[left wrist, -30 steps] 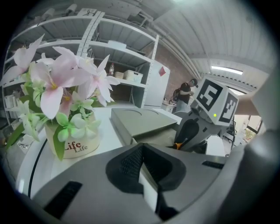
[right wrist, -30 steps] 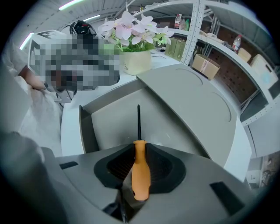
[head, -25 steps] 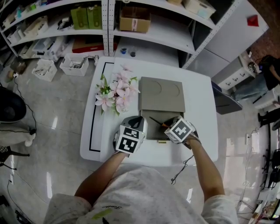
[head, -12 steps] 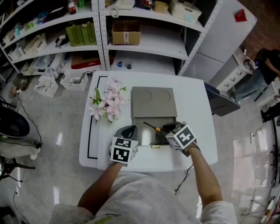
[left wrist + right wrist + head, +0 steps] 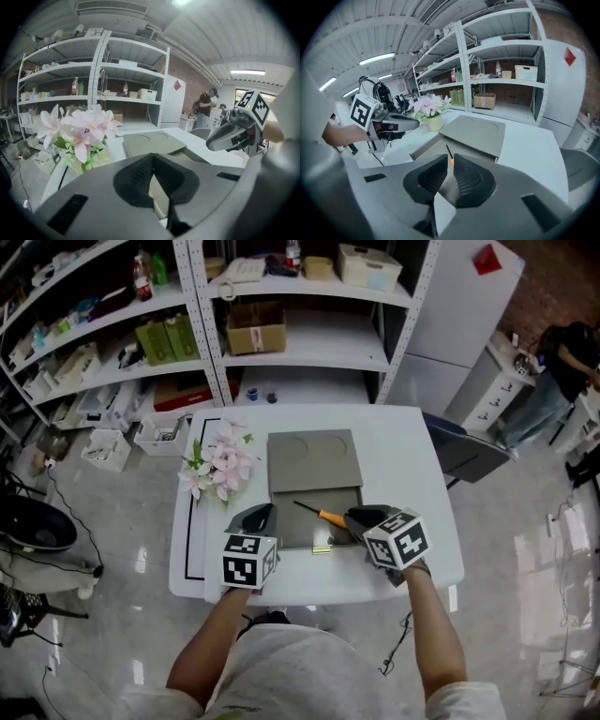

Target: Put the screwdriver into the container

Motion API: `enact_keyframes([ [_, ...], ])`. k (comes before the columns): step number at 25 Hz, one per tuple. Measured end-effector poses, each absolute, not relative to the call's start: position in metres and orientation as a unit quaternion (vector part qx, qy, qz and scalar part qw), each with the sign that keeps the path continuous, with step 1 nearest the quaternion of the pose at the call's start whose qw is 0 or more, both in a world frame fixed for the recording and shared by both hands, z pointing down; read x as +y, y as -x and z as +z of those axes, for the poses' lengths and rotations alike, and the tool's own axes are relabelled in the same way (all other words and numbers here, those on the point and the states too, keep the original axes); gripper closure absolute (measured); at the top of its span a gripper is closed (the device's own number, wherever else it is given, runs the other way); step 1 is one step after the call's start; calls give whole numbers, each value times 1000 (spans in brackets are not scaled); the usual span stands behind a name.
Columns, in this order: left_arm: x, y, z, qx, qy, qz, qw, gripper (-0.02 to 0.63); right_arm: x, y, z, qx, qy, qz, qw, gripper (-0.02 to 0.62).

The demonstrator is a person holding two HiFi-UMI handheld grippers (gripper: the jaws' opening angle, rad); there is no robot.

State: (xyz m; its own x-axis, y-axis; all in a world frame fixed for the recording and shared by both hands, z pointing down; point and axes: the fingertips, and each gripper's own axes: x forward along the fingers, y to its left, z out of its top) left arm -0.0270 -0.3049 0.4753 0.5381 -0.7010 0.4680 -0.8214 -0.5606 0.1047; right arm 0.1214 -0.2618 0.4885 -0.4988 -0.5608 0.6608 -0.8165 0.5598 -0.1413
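The grey container (image 5: pixel 313 461) sits mid-table, its lid slid back and a shallow open compartment (image 5: pixel 292 531) at the front. Over that compartment my right gripper (image 5: pixel 354 519) is shut on the orange-handled screwdriver (image 5: pixel 319 514), whose dark shaft points left and away. In the right gripper view the orange handle and black shaft (image 5: pixel 449 152) show between the jaws, with the container (image 5: pixel 476 131) beyond. My left gripper (image 5: pixel 259 517) is shut and holds nothing, just left of the container's front corner. In the left gripper view its pads meet over the container (image 5: pixel 152 143).
A bunch of pink flowers (image 5: pixel 214 465) stands at the table's left, close to the left gripper. A small brass piece (image 5: pixel 321 548) lies at the container's front edge. Metal shelving (image 5: pixel 281 324) runs behind the table, a chair (image 5: pixel 461 452) stands at the right, and a person (image 5: pixel 561 352) stands far right.
The head view has pulled back and shows more of the room. My left gripper has drawn slightly left off the container's edge. My right gripper still holds the screwdriver over the open compartment.
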Motion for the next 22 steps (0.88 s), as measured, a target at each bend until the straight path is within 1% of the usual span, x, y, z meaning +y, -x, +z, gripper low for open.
enact_keyframes([
  [4,-296,23,460,-446,-864,182,142,601,-248,-131,468,-838,-441,217,237,568],
  [7,-286,17,450,-447,-867,175,133,601,-240,-141,448,-838,-470,206,187,591],
  [10,-277,11,446,-446,-869,173,126,601,-233,-150,429,-834,-498,189,143,591],
  [17,-260,7,443,-451,-867,178,118,601,-223,-162,413,-829,-524,163,109,592],
  [22,-255,10,442,-458,-863,178,116,601,-216,-157,415,-835,-515,162,108,592],
])
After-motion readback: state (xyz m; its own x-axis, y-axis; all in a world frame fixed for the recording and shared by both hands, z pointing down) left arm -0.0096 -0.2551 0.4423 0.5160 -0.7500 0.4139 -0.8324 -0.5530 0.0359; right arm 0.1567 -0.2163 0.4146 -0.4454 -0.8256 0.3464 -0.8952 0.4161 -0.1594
